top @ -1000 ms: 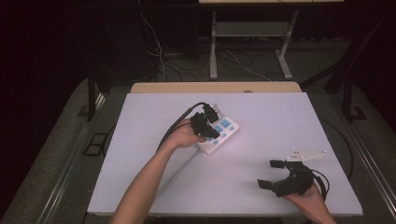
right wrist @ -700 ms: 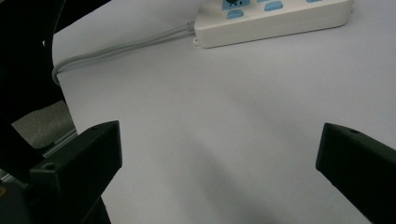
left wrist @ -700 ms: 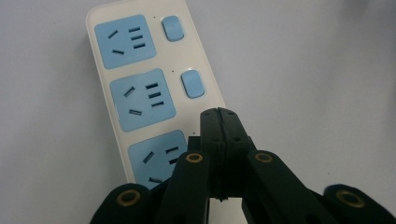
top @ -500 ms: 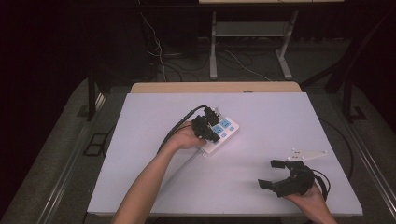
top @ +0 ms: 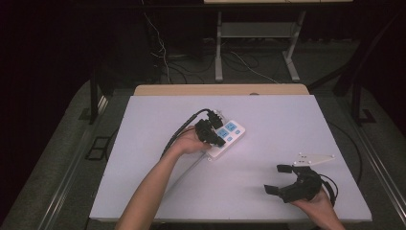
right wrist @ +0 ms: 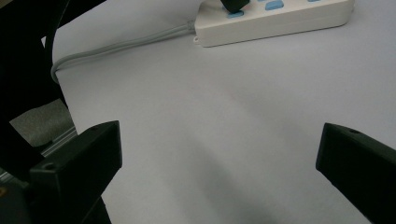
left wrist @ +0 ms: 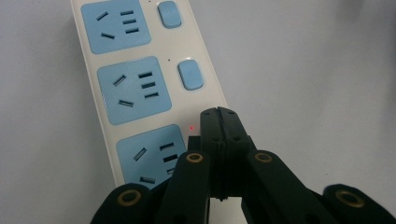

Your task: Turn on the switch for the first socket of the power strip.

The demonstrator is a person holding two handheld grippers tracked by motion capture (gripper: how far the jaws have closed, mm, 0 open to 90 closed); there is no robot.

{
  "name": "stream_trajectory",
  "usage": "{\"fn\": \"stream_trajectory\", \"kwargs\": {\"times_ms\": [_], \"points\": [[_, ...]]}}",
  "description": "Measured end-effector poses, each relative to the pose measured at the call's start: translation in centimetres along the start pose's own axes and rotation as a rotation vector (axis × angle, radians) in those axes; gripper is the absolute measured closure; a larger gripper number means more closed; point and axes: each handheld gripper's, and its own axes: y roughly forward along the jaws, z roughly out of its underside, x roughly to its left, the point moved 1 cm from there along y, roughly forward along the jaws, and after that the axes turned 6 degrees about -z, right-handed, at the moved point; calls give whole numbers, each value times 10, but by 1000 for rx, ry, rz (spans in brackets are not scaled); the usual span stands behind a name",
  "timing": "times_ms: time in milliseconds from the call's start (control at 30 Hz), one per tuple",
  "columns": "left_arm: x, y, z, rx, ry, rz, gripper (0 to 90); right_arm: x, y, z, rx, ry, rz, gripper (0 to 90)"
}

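While the left hand-held gripper (left wrist: 219, 122), jaws together, touches the power strip (left wrist: 140, 88), the right hand-held gripper (top: 277, 178) gapes nearby.

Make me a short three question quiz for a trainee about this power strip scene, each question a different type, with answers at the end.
1. True or false: the left gripper has its jaws pressed together over the white plastic power strip with pale blue sockets.
2. Multiple choice: where is the right gripper?
A. Clamped on the strip's grey cable
B. Held over bare white table, apart from the strip, jaws spread
C. Resting on the floor
3. Fill in: beside the left gripper's tips, next to the nearest socket, a small ___ indicator light glows.

Key: 1 true. 2 B. 3 red.
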Motion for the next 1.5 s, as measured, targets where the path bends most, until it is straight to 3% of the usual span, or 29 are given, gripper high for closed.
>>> {"fn": "stream_trajectory", "kwargs": {"times_ms": [200, 367, 867, 1333, 1400, 1500], "points": [[0, 1, 2, -8, -21, 4, 897, 0, 0, 0, -1, -3, 2, 0], [5, 2, 10, -52, -88, 29, 898, 2, 1, 0, -2, -6, 4, 0], [-5, 1, 4, -24, -32, -43, 897, 0, 1, -1, -2, -4, 8, 0], [-7, -2, 5, -25, -27, -47, 895, 0, -1, -1, -17, -1, 10, 0], [-8, -6, 6, -64, -41, -33, 895, 0, -1, -1, -17, -1, 9, 0], [-7, -12, 6, -84, -44, -41, 895, 0, -2, -1, -20, 1, 10, 0]]}}
